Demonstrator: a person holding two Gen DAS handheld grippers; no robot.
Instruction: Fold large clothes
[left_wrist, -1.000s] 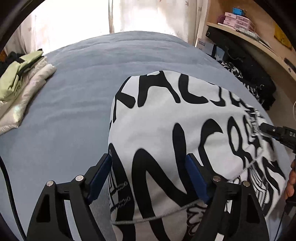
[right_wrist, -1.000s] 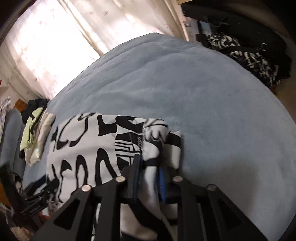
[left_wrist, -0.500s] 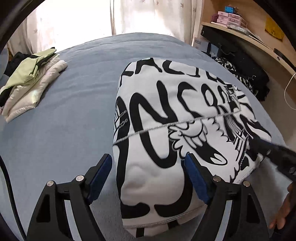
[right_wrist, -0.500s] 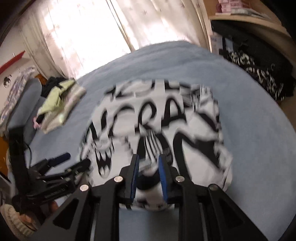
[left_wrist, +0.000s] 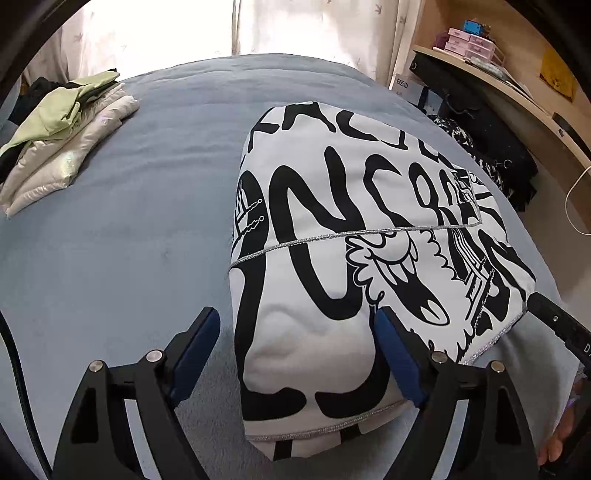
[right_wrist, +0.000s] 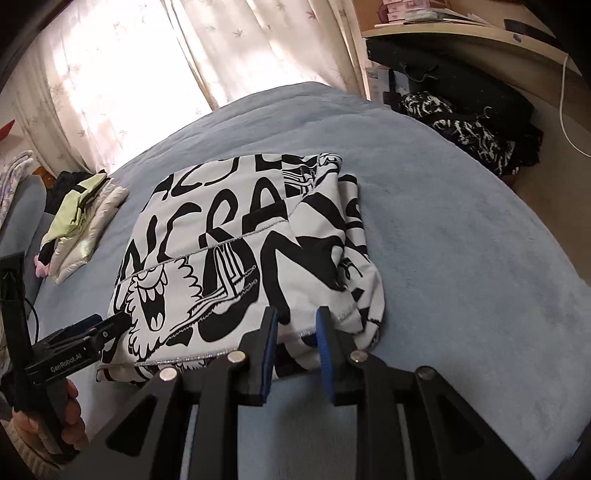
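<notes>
Now that the right gripper (right_wrist: 295, 332) has let go of the cloth it pinched a second ago, its jaws stand slightly apart just off the near edge of the black-and-white printed garment (left_wrist: 351, 229). The garment lies as a folded bundle in the middle of the blue bed (left_wrist: 129, 229), no longer carried. The left gripper (left_wrist: 295, 350) hovers at the near left corner, jaws wide apart and gripping nothing. Folded clothes (left_wrist: 62, 129) sit far left. This fold looks finished.
</notes>
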